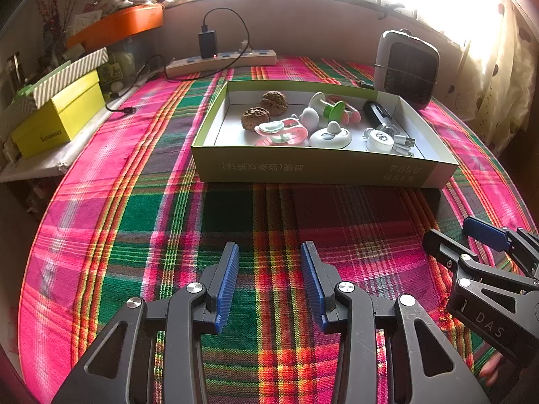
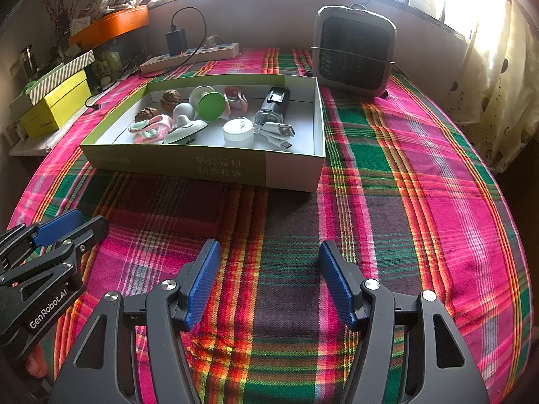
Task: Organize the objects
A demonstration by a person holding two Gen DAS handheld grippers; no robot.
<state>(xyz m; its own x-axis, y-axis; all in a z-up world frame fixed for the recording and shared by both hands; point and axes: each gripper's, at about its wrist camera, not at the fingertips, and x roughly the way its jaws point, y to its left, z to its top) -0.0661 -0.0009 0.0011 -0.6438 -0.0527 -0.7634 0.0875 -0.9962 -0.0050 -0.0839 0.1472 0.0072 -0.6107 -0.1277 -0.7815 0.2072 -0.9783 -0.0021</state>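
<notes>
A shallow green and white cardboard box (image 1: 313, 168) (image 2: 202, 165) stands on the plaid cloth ahead of both grippers. In it lie two walnuts (image 1: 273, 102) (image 2: 171, 99), a pink and mint clip (image 1: 283, 131) (image 2: 151, 129), white and green round gadgets (image 1: 330, 136) (image 2: 210, 104), a white round cap (image 1: 379, 141) (image 2: 237, 132), a black device (image 1: 375, 111) (image 2: 278, 99) and a white USB cable (image 1: 406, 143) (image 2: 279, 133). My left gripper (image 1: 269, 252) is open and empty, low over the cloth. My right gripper (image 2: 269, 252) is open and empty beside it, also seen in the left wrist view (image 1: 458, 232).
A small grey heater (image 1: 406, 67) (image 2: 353, 54) stands behind the box at the right. A power strip with a black charger (image 1: 222, 59) (image 2: 190, 55) lies at the back. Yellow and striped boxes (image 1: 60, 114) (image 2: 57, 101) sit on a ledge to the left.
</notes>
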